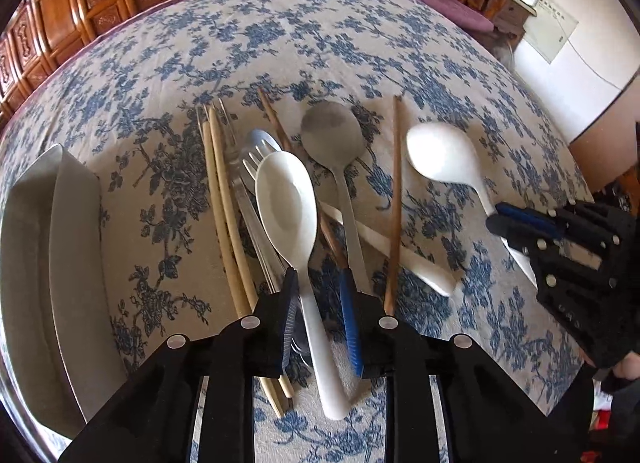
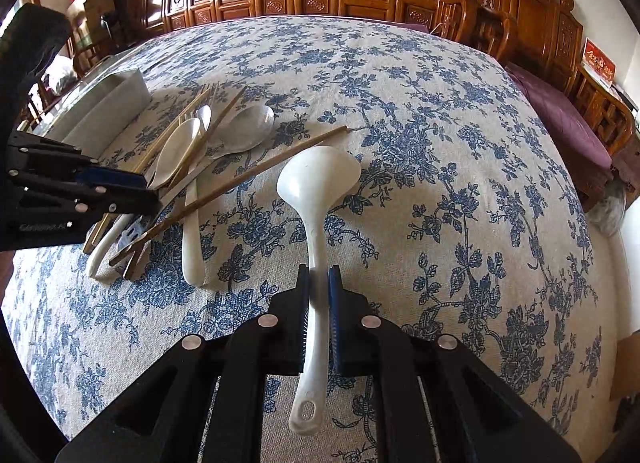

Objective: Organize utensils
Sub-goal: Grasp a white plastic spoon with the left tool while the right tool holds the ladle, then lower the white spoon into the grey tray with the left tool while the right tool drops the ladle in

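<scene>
The left gripper (image 1: pixel 320 287) points down over the pile, its fingers parted with a smooth white plastic spoon (image 1: pixel 286 199) lying between them; the pads stand clear of its slim handle, so nothing is gripped. The left finger carries a ribbed dark pad, the right a ribbed blue one.

The right gripper (image 2: pixel 319 283) has its fingers clamped on the thin neck of a white plastic ladle-shaped spoon (image 2: pixel 320 179), whose deep rounded bowl points away and whose handle end, pierced with an oval hole, lies near the camera.

Around the left fingers lies a heap of utensils on the table (image 1: pixel 320 43), which is covered in coarse cream cloth printed with blue flowers. Two pale bamboo chopsticks (image 1: pixel 224 203) run side by side on the left of the heap, two darker brown chopsticks (image 1: pixel 394 203) cross it, and a matte grey metal spoon (image 1: pixel 332 135) sits far of centre. A metal fork (image 1: pixel 250 167) and another shiny spoon lie half buried beneath the white one; a further white handle runs crosswise under the heap.

At far left stands a pale, smooth, rectangular tray (image 1: pixel 72 223).
</scene>
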A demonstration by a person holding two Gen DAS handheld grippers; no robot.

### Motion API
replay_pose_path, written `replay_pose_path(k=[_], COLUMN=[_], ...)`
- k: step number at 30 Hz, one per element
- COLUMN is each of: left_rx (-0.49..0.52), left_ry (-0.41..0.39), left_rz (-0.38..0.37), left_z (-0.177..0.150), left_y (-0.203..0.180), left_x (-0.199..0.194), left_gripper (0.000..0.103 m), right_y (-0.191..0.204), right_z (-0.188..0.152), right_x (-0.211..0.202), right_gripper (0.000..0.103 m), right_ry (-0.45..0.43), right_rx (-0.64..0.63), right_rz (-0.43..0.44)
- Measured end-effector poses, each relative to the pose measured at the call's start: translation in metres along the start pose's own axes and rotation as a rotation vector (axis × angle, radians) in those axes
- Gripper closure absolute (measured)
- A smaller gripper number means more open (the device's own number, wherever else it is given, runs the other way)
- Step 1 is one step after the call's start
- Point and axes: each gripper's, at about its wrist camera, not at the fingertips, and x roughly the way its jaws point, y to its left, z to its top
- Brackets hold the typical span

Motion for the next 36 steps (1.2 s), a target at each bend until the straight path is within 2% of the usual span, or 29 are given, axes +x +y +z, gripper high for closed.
replay_pose_path(k=[11,13,14,17,20,22,26,30,34,35,36], left_rx=[0.029,0.014,0.013,0.039,0.035,0.023,0.005,-0.008,-0.008,-0.007,-0.005], left_ry=[0.01,0.034,0.03,0.022,0.018,0.01,-0.021,-0.058,-0.102,-0.111,-0.122], left_rz=[0.04,-0.024,-0.028,0.01,0.026,0.023,0.025,0.018,0.01,0.011,0.013], left_z=[-0.003,-0.006,-0.008,-0.011,-0.011,-0.012,-0.016,-0.02,-0.023,-0.023,-0.023], left_y=[-0.008,-0.007,-0.008,-0.013,-0.013,-0.01,-0.002,0.002,0.006,0.007,0.009], left_x=[0.001,0.003,0.002,0.003,0.004,0.003,-0.007,-0.023,-0.044,-0.049,-0.054], left_gripper=[0.083,0.084,0.084,0.085,0.091,0.097,0.097,0.097,0.097,0.097,0.097], right_y=[-0.003,-0.002,-0.002,-0.002,-0.003,-0.004,-0.004,-0.001,0.0,0.0,-0.001], right_z=[0.0,0.0,0.0,0.0,0.0,0.001,0.004,0.01,0.016,0.017,0.017], right_x=[0.0,0.0,0.0,0.0,0.0,0.001,0.003,0.007,0.012,0.013,0.013], right_gripper=[0.092,0.092,0.092,0.092,0.091,0.089,0.078,0.077,0.078,0.088,0.092], right_ry=[-0.001,-0.002,-0.002,-0.003,-0.004,-0.008,-0.013,-0.008,-0.005,-0.006,-0.003], right_rx=[0.01,0.012,0.011,0.011,0.016,0.027,0.046,0.037,0.017,0.016,0.017], right_rz=[0.008,0.008,0.007,0.005,0.007,0.016,0.034,0.005,-0.037,-0.046,-0.05])
